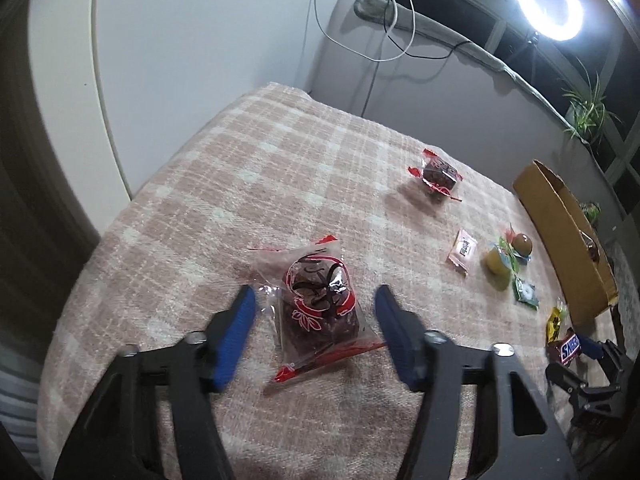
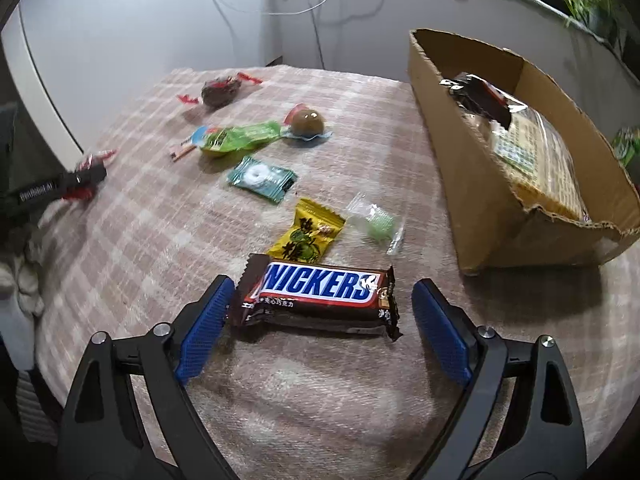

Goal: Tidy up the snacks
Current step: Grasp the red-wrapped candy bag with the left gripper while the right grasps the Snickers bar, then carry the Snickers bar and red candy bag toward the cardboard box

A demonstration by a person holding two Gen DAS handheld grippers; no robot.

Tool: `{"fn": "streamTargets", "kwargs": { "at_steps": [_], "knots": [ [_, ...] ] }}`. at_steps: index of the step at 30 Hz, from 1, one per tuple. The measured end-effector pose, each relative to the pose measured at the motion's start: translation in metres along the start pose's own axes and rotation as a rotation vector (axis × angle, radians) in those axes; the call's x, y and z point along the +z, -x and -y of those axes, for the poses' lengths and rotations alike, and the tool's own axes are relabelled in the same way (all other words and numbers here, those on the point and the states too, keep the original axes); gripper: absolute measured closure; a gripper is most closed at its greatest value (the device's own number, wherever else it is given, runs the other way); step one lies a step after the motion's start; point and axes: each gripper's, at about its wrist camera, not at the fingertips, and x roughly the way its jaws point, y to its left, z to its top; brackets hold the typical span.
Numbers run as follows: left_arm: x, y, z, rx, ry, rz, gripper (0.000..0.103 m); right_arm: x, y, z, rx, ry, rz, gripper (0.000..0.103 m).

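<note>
Left wrist view: the left tongs (image 1: 315, 322) stand with their blue pads apart over a bench (image 1: 200, 208) covered in a pink checked cloth. A wrapped brown cake (image 1: 320, 312) in a clear bag with red print lies flat on the cloth between the two pads; neither pad presses it. A second wrapped cake (image 1: 438, 176) of the same kind lies farther back, well apart from the first. To the right lie a small pink packet (image 1: 463, 251), a green jelly cup (image 1: 498, 266) and a brown round sweet (image 1: 522, 243).

Right wrist view: the right tongs (image 2: 323, 304) are likewise apart, one pad at each end of a chocolate bar (image 2: 320, 296) in a brown wrapper that lies crosswise on the cloth. The left pad is just beside the wrapper's crimped end; whether it touches cannot be told. The right pad stands clear of the bar. Just behind the bar lies a yellow sweet (image 2: 306, 236), and beside it a clear packet holding a pale green candy (image 2: 378, 222). Farther back is a teal mint packet (image 2: 262, 178).

A cardboard box (image 2: 460, 152) stands on the right side of the bench, open at the top. It holds a dark packet (image 2: 480, 94) resting on a yellowish printed bag (image 2: 532, 152). The box is near the chocolate bar but apart from it.
</note>
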Motion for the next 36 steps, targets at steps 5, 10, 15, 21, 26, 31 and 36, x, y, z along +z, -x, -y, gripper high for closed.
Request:
{"fn": "streamTargets", "kwargs": {
  "at_steps": [5, 10, 15, 21, 26, 31, 36],
  "knots": [
    [0.0, -0.001, 0.002, -0.005, -0.027, 0.004, 0.064, 0.001, 0.004, 0.006, 0.005, -0.011, 0.012, 0.04],
    [-0.001, 0.001, 0.004, -0.019, -0.035, 0.009, 0.066, 0.0, 0.008, 0.011, 0.033, -0.031, 0.03, 0.044],
    [-0.002, 0.004, 0.005, -0.027, -0.04, 0.02, 0.073, -0.004, 0.012, 0.012, 0.041, -0.036, 0.045, 0.045],
    [-0.003, 0.007, 0.004, -0.031, -0.038, 0.029, 0.073, -0.005, 0.024, 0.013, 0.045, -0.04, 0.078, 0.045],
    [-0.003, 0.015, 0.004, -0.04, -0.036, 0.042, 0.073, -0.004, 0.035, 0.015, 0.054, -0.042, 0.099, 0.045],
    [-0.001, 0.025, 0.011, -0.065, -0.038, 0.06, 0.073, -0.003, 0.051, 0.021, 0.057, -0.048, 0.127, 0.045],
    [0.004, 0.036, 0.027, -0.104, -0.058, 0.082, 0.073, 0.001, 0.068, 0.03, 0.05, -0.049, 0.161, 0.045]
  ]
}}
